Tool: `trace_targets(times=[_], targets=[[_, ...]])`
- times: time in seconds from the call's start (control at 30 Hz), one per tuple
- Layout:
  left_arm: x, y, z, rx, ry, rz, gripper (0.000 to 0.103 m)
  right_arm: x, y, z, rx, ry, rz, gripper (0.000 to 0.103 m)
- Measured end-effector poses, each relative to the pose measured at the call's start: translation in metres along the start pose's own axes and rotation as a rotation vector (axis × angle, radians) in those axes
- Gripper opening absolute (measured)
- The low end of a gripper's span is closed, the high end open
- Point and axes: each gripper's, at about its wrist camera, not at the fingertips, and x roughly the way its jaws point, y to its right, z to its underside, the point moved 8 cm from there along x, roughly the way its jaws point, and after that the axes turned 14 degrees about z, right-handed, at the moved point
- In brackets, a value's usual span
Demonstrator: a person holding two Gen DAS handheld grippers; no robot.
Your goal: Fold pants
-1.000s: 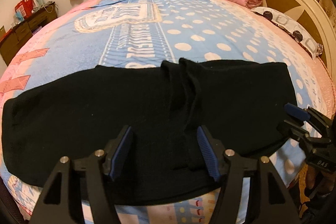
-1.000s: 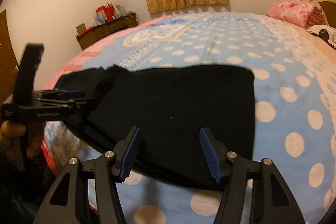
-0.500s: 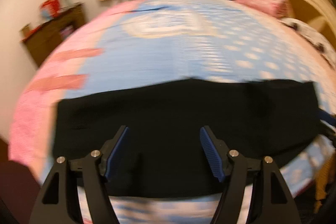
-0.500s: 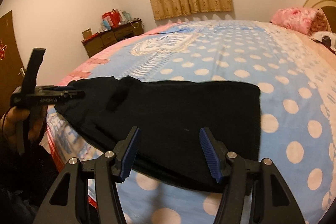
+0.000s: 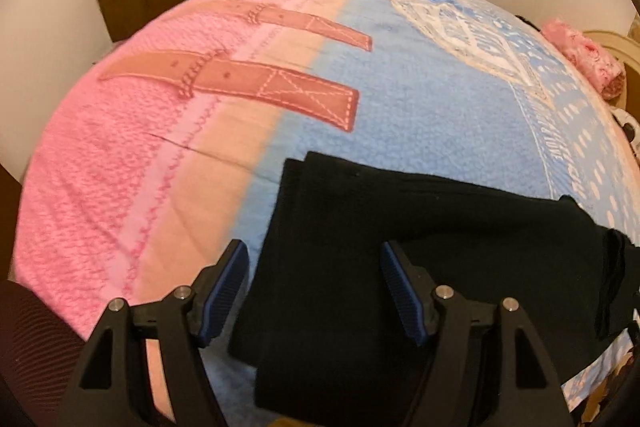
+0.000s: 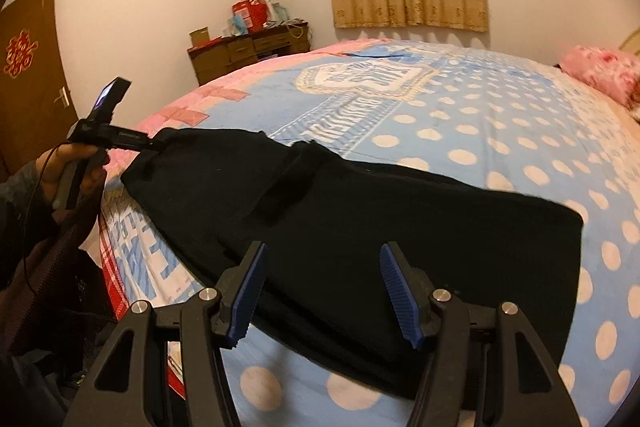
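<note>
Over at the far left, left gripper (image 5: 314, 289) hovering above the left end of the black pants (image 5: 420, 267), blue pads spread wide with nothing between them, that end lying on the blue part of the bedspread (image 5: 420, 107) just beside the pink band. Stretched flat and long along the near edge of the bed, a thick fold bunched around mid-length. At the right end, right gripper (image 6: 320, 291) low over the cloth, jaws likewise spread and empty.
</note>
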Motion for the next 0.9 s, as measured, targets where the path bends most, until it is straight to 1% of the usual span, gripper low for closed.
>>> trace_targets(times=[0.07,0.13,0.2,0.27,0.37,0.47,0.57,0.67,0.77,0.9], targets=[[0.003,0.004,0.001,0.019,-0.005,0.008,0.065,0.002,-0.002,-0.001,-0.017,0.002,0.004,0.06],[0.003,0.008,0.002,0.049,-0.006,0.022,0.053,0.007,-0.005,-0.001,-0.02,-0.008,-0.003,0.06],[0.003,0.017,0.002,0.076,-0.018,0.047,0.032,0.013,-0.006,0.001,-0.021,-0.021,-0.005,0.06],[0.002,0.024,0.001,0.091,-0.026,0.054,0.022,0.018,-0.007,0.003,-0.022,-0.035,-0.01,0.06],[0.0,0.026,-0.003,0.101,-0.024,0.038,0.02,0.03,-0.006,0.008,-0.028,-0.057,-0.004,0.06],[-0.014,0.03,-0.005,0.064,-0.004,0.069,0.02,0.03,-0.005,0.007,-0.02,-0.059,-0.016,0.06],[-0.043,0.051,-0.007,0.06,0.037,0.126,0.02,0.025,0.001,0.006,0.006,-0.047,-0.023,0.06],[-0.077,0.086,-0.01,0.076,0.067,0.194,0.02,0.017,0.011,0.004,0.055,-0.023,-0.026,0.06],[-0.106,0.135,-0.01,0.119,0.086,0.259,0.02,0.008,0.021,0.002,0.093,0.003,-0.022,0.06],[-0.113,0.195,-0.009,0.163,0.074,0.33,0.02,-0.009,0.035,0.003,0.131,0.042,-0.015,0.06]])
